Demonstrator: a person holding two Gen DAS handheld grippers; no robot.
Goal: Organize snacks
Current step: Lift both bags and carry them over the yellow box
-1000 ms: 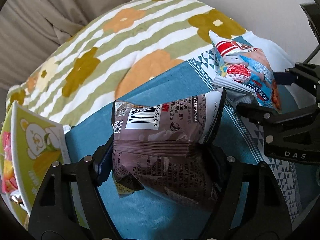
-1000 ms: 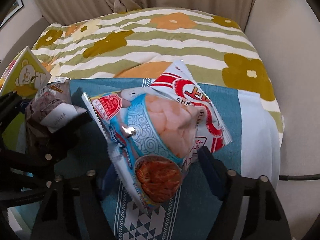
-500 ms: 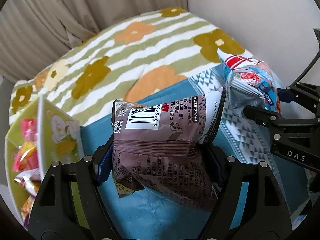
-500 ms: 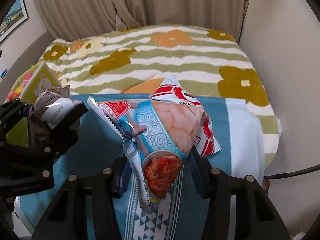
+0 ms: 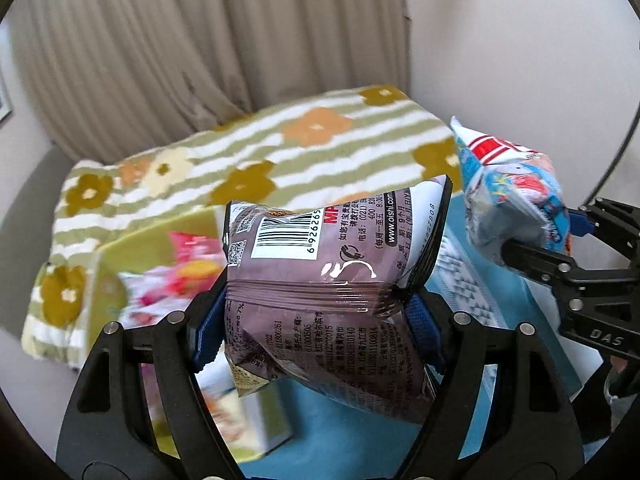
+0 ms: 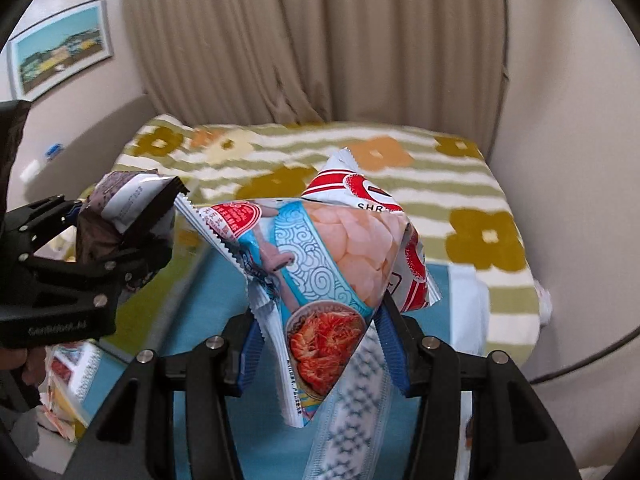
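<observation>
Snack packs both airborne above the blue cloth. My left gripper clamps the purple-brown pack. My right gripper, jaws just closed further, pinches the shrimp-cracker pack. Green snack box sits lower left.

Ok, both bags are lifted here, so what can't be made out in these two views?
- Green snack box, left wrist view: motion blur smears its contents, and the brown snack bag in the left gripper covers part.
- Brown snack bag's front: faces away; only the barcode side shows.
- Shrimp chip bag in the right gripper, right wrist view: hides the cloth beneath.
- Person's hand: cut off by the frame edge.
</observation>
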